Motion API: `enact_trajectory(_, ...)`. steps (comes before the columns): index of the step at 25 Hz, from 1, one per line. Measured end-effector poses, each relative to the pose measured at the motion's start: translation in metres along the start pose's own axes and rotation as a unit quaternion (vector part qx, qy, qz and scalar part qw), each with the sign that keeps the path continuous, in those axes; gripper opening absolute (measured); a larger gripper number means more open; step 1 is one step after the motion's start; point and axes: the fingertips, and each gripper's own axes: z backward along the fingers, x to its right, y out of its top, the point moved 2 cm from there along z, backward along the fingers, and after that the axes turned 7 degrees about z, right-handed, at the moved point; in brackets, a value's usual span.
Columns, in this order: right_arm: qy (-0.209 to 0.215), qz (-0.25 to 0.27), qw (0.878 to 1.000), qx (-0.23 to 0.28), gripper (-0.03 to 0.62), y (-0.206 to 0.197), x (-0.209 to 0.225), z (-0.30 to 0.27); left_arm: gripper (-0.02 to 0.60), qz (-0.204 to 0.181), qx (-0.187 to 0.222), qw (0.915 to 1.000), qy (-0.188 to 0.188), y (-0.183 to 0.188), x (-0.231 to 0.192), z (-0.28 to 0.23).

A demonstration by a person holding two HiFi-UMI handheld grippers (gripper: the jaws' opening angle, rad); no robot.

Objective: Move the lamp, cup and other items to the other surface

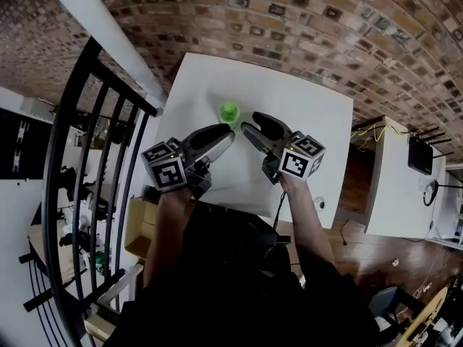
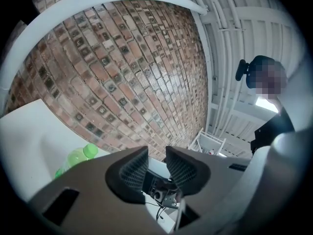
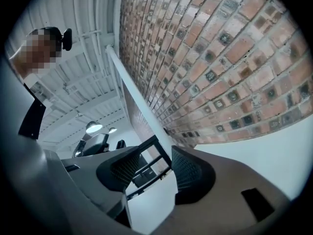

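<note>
Only a green bottle (image 1: 229,111) stands on the white table (image 1: 311,114), in the upper middle of the head view. I see no lamp and no cup anywhere, so I cannot say whether they have gone across already. My guess is that the bottle is what remains for the second white surface (image 1: 394,183) at the right edge. My left tool (image 1: 226,134) and right tool (image 1: 248,127) hang level over the table just below the bottle, tips angled towards each other and near it, neither touching it. My left forearm (image 1: 165,230) and right forearm (image 1: 307,223) reach up from the lower frame. The left tool (image 2: 156,156) has its pads narrowly apart with nothing between, the bottle (image 2: 78,156) off to its lower left. The right tool (image 3: 155,163) stands wide and empty.
</note>
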Motion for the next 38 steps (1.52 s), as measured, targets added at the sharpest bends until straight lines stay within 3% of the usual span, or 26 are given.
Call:
enact_trajectory(7, -0.010, 0.007, 1.000, -0.019, 0.247, -0.012, 0.012, -0.011, 0.150, 0.010, -0.012, 0.9999, -0.003, 0.000, -0.010, -0.006)
enact_trajectory(14, -0.050, 0.042, 0.997, -0.043, 0.255, -0.017, 0.019, -0.037, 0.150, 0.017, -0.037, 0.9991, -0.010, 0.010, -0.033, 0.001)
enact_trajectory(21, -0.085, 0.113, 0.986, -0.089, 0.264, -0.032, 0.018, -0.071, 0.150, 0.023, -0.057, 0.9980, -0.016, 0.018, -0.048, 0.014)
enact_trajectory(31, -0.116, 0.154, 0.974, -0.119, 0.271, -0.043, 0.034, -0.097, 0.150, 0.021, -0.065, 0.9974, -0.021, 0.025, -0.065, 0.023)
enact_trajectory(38, -0.128, 0.183, 0.965, -0.136, 0.219, -0.049, 0.040, -0.107, 0.150, 0.022, -0.065, 0.9975, -0.018, 0.031, -0.070, 0.024)
